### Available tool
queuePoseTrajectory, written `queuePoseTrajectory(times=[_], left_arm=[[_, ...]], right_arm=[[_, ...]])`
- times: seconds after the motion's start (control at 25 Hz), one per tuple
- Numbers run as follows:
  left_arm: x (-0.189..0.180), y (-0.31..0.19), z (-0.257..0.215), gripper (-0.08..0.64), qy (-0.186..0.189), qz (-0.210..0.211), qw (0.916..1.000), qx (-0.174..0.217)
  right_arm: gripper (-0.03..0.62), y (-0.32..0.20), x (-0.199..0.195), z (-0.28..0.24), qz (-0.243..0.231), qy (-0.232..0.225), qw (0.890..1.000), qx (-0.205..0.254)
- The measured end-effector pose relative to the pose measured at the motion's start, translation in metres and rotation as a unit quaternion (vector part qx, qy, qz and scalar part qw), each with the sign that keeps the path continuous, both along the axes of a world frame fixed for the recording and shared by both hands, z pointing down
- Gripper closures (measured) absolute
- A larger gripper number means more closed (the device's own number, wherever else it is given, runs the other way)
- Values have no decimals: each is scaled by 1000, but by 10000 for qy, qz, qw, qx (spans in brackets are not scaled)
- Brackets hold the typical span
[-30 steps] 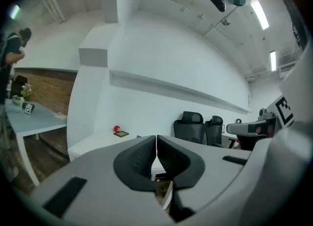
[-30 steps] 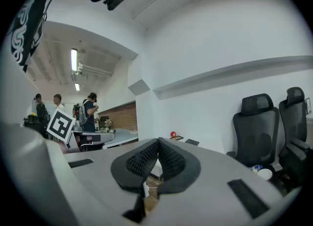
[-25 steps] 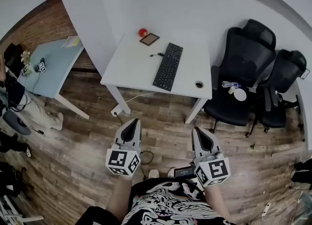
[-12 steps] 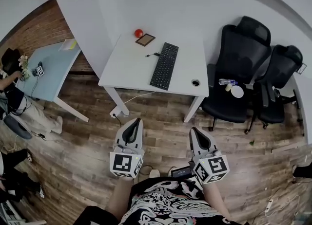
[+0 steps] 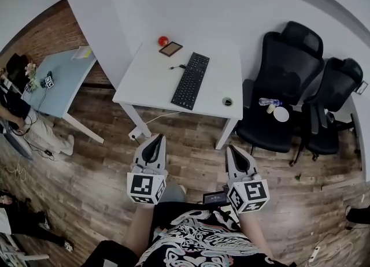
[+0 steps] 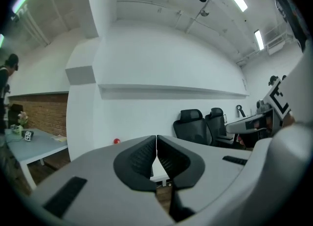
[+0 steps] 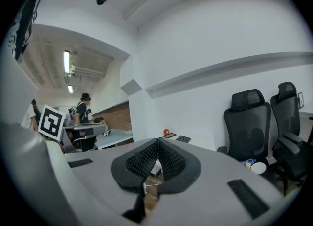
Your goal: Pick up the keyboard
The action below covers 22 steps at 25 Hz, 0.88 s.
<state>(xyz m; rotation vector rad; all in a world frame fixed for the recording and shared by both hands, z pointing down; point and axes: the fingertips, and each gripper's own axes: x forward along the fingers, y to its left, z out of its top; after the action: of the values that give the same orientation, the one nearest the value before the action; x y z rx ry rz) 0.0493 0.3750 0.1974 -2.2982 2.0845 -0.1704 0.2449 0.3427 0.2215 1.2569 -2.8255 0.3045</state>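
A black keyboard [image 5: 190, 80] lies slantwise on a white desk [image 5: 150, 81] by the wall, its cable running off the far end. Only its far end [image 7: 184, 139] shows in the right gripper view. Both grippers hang over the wooden floor, well short of the desk. My left gripper [image 5: 155, 140] is shut with nothing in it, pads together [image 6: 156, 144]. My right gripper [image 5: 234, 150] is shut and empty too, its pads [image 7: 158, 147] meeting. The left gripper's own body hides the keyboard in the left gripper view.
On the desk's far end lie a red ball [image 5: 163, 41] and a small dark tablet [image 5: 171, 48]; a round cable hole [image 5: 227, 102] is near its right edge. Two black office chairs [image 5: 286, 81] stand to the right, a light-blue table [image 5: 58, 78] with a person to the left.
Both grippers have come a little nearer the desk. In the head view the desk and keyboard have drifted slightly left and down. Jaws stay shut.
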Motion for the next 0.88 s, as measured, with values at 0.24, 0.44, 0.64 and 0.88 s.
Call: queuePoseTrajectory(times=[0.24,0.44,0.64,0.88], left_arm=[[-21,-55,17,540,249,-54,9996,-106],[-47,-140,15,540,56,226,9997,-96],[-90,-231,6,540,-20,424,9990,-142],[-130,-329,37,540,-29,669,9959,-610]], right_arm=[[563,-54,-14,9,64,5,10000,56],[563,-131,-37,21,289,78,9995,56],[563,-214,-79,20,430,117,9990,-52],[563,-308,-128,46,580,335,9966,-475]])
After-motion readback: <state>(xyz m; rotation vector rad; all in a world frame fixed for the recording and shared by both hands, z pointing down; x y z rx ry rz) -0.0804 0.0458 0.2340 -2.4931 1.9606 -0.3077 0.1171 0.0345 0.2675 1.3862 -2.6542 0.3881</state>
